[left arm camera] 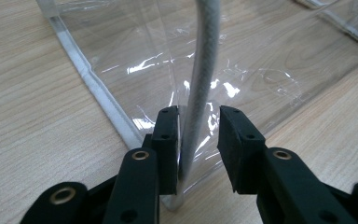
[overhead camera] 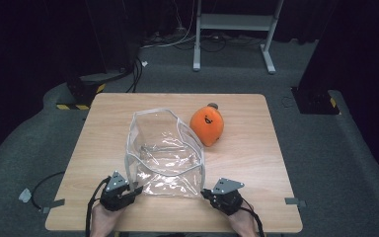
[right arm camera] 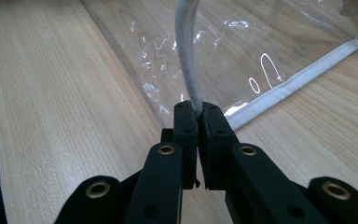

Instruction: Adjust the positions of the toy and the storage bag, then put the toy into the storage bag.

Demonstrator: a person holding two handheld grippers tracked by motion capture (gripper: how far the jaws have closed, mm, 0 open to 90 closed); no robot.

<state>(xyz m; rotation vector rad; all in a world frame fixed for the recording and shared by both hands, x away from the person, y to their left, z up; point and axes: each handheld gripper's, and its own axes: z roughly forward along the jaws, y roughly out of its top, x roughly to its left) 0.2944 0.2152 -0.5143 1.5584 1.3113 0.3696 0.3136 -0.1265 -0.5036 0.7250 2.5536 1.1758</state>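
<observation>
Both jaws flank the clear bag's (overhead camera: 164, 153) white rim; right ones pinch it.

a wooden table (overhead camera: 256, 163) seen from above; a clear plastic bag (overhead camera: 165, 153) stands open in the middle, its white-edged walls rising as the main barrier between the two sides; an orange plush toy (overhead camera: 207, 127) lies just beside the bag's far right corner, narrowing the way round there; the left strip of the table beside the bag is bare, and so is the wide right portion nearer the person; the bag's mouth is open from above; at the near edge the left gripper (overhead camera: 137, 189) and right gripper (overhead camera: 205, 192) sit at the bag's two near corners.
</observation>
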